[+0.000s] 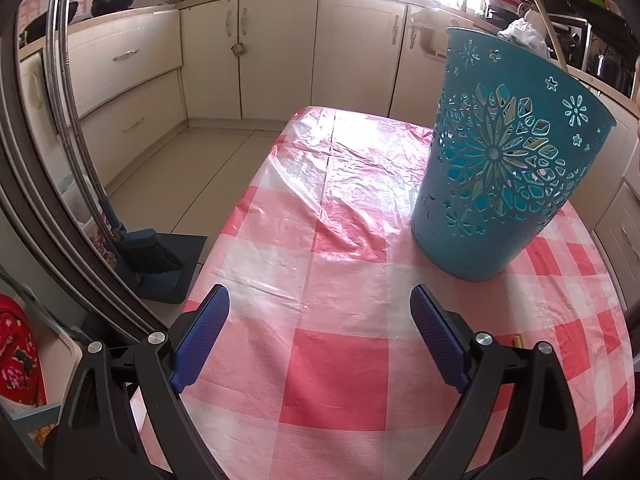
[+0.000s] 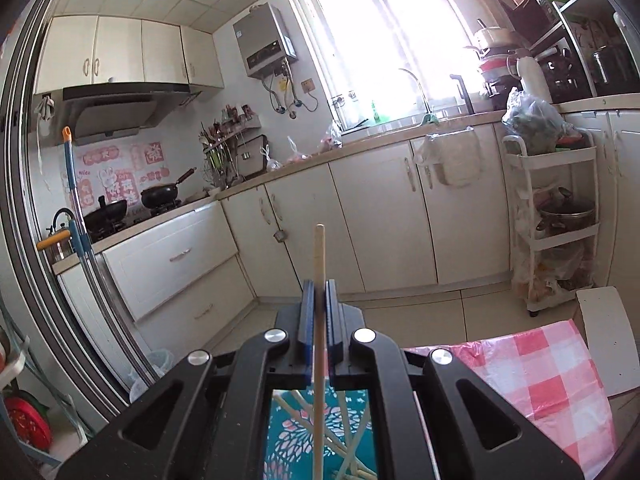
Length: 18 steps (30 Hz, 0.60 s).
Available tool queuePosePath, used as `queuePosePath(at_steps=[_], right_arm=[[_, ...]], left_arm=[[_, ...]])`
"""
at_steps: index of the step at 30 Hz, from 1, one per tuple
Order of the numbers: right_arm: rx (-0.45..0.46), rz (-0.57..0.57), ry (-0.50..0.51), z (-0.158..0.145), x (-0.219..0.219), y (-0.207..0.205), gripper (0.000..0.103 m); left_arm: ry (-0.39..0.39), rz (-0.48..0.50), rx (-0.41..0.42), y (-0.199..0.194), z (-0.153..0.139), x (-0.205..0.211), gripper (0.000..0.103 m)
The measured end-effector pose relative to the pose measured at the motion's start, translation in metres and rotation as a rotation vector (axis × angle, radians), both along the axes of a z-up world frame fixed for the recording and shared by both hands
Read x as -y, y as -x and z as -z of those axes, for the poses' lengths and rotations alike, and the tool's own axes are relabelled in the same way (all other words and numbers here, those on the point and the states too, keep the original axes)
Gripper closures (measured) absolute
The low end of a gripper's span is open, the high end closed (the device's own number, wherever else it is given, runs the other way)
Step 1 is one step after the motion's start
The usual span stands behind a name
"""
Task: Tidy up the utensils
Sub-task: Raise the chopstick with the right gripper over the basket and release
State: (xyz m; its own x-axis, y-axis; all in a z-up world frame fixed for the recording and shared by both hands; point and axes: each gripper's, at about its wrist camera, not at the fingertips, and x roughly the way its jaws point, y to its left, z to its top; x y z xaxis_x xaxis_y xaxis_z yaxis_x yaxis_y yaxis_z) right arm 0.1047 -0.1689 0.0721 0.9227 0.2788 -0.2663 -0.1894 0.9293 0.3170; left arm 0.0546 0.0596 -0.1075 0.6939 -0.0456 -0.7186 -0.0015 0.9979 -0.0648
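A teal cut-out basket (image 1: 504,176) stands upright on the pink checked table (image 1: 332,360), to the right of and beyond my left gripper (image 1: 319,294). That gripper is open, its blue pads wide apart over bare cloth. My right gripper (image 2: 319,284) is shut on a pale wooden chopstick (image 2: 319,252), which stands up between the pads and runs down past them. Below it, through the gap in the gripper body, the teal basket (image 2: 288,440) shows with several chopsticks (image 2: 352,452) leaning inside. A small pale stick end (image 1: 517,340) lies by the left gripper's right finger.
A broom and dustpan (image 1: 152,256) stand on the floor left of the table. Cream cabinets (image 2: 380,216) line the far walls. A white trolley (image 2: 556,224) holding pots stands at the right, with a white box (image 2: 604,340) beyond the table's far end (image 2: 552,368).
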Motion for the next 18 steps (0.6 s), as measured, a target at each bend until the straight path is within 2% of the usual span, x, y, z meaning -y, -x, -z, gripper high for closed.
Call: queuePosePath(at_steps=[11, 13, 18], right_arm=[[-0.073, -0.063, 0.082, 0.022, -0.007, 0.019, 0.096], [-0.080, -0.081, 0.105, 0.023, -0.009, 0.025, 0.085], [-0.059, -0.070, 0.105, 0.015, 0.001, 0.053, 0.075]], left_arm=[[-0.002, -0.006, -0.010, -0.001, 0.002, -0.002, 0.015], [0.003, -0.011, -0.016, -0.002, 0.002, -0.003, 0.015], [0.019, -0.028, -0.022, -0.003, 0.003, -0.007, 0.015]])
